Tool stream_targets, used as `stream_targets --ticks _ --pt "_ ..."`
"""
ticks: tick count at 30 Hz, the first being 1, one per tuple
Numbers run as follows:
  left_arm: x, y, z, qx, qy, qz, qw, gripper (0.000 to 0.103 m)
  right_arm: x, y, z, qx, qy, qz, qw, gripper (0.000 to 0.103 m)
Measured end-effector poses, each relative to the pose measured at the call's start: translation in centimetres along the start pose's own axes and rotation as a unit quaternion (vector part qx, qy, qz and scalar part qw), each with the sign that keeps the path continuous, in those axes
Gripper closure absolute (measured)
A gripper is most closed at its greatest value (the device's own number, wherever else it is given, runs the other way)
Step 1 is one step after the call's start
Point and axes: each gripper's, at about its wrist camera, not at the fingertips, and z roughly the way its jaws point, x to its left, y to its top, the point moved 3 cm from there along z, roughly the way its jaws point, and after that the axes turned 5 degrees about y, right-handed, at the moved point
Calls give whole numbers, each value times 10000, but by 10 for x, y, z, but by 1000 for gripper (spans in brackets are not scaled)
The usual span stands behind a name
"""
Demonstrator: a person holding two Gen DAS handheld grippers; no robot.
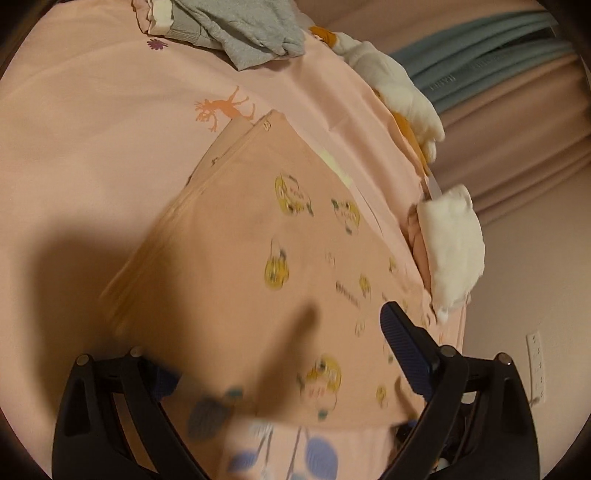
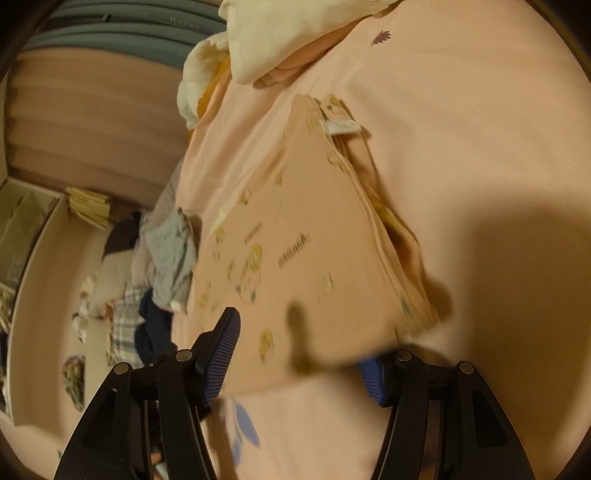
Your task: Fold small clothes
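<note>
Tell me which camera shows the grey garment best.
The left wrist view: the grey garment lies crumpled at the far end of the pink sheet, fairly sharp. The right wrist view shows grey cloth at the sheet's edge, blurred.

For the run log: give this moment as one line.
stage: fold done | garment: folded pink garment flat on bed sheet | left tongs: open | right tongs: open, over near edge

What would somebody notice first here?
A folded pink cloth with yellow cartoon prints lies in the middle of the pink bedsheet, between the wide-open jaws of both grippers. Behind it a grey garment is bunched at the bed's far end, with white plush toys along the edge.
</note>
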Motion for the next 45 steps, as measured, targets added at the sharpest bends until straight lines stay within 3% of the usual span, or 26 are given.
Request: stream_targets --ticks 3,5,6,7,8,9,10,16,24,27,32,34,38,41,45 --pt "-11 9 14 -125 79 159 9998 14 3 10 12 -74 61 -18 10000 42" --pt "-12 12 19 -201 341 209 9990 34 7 17 21 -149 45 -60 9999 43" --pt "-10 13 20 -312 415 188 9985 38 8 20 24 -176 16 -95 9998 50" --pt "-10 13 21 -409 486 194 9978 54 9 22 27 -213 -58 -138 9997 57" --pt "-8 12 22 -407 627 282 9968 80 9 24 31 -225 -174 -185 9994 77" --pt "-4 11 22 -365 725 362 9960 83 7 26 35 -189 -335 -234 9990 89" --pt "-2 9 22 -314 719 421 9960 85 3 27 38 -129 -406 -213 9989 89" --pt "-5 -3 -8 -323 588 488 9966 90 2 20 16 -92 34 -255 9996 94" --pt "4 -80 -90 -118 434 905 9949 90 19 -33 -54 -64 177 -533 9984 94" --pt "24 -114 -115 -9 362 778 9963 89 15 -67 -81 76 2 -700 9975 94" --pt "46 -151 -117 -112 689 725 9949 86 -6 -105 -99 180 -360 -762 9963 94" --pt "52 -154 -122 -226 673 616 9956 84 -17 -111 -100 111 -468 -678 9965 94" --pt "56 -149 -134 -203 783 873 9929 83 -28 -114 -112 -117 -319 -510 9981 94" --pt "76 -146 -143 -114 647 601 9960 83 -35 -116 -124 -144 -263 -358 9989 94" --pt "86 -147 -151 -38 603 478 9970 83 -36 -119 -142 -269 -631 -512 9963 94"
